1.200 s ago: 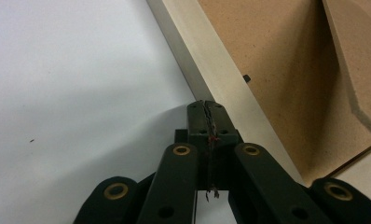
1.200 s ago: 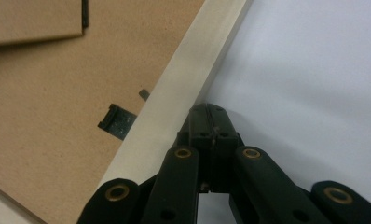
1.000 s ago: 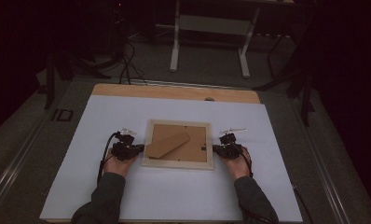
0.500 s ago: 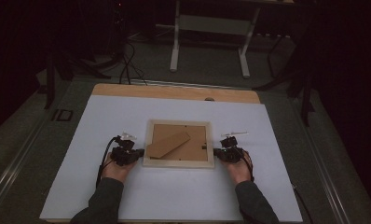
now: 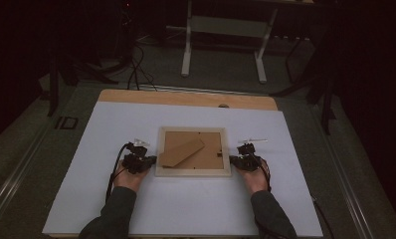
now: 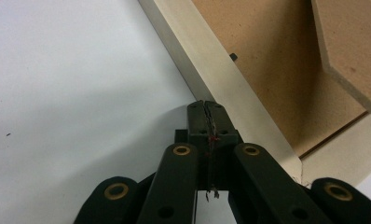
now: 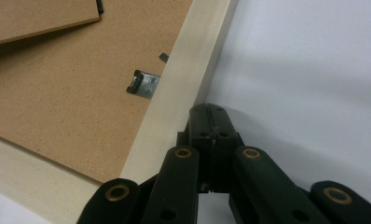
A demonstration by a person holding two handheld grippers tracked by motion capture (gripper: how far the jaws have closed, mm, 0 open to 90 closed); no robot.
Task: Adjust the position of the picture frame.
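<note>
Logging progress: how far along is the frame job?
Done: frame lies face down, stand up. In hand: shut left gripper and right gripper are at its side rails. Left: back board is in, clip looks unturned.

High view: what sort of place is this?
Likely a lab or recording room, not a home: a white-covered table lit in a dark room, loose cables on the floor, a metal stand behind, one picture frame laid out.

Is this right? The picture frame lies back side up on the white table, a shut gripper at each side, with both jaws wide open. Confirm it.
Wrong on the jaws: both gripper views show them shut, left gripper and right gripper beside the picture frame, back up on the white table.
</note>
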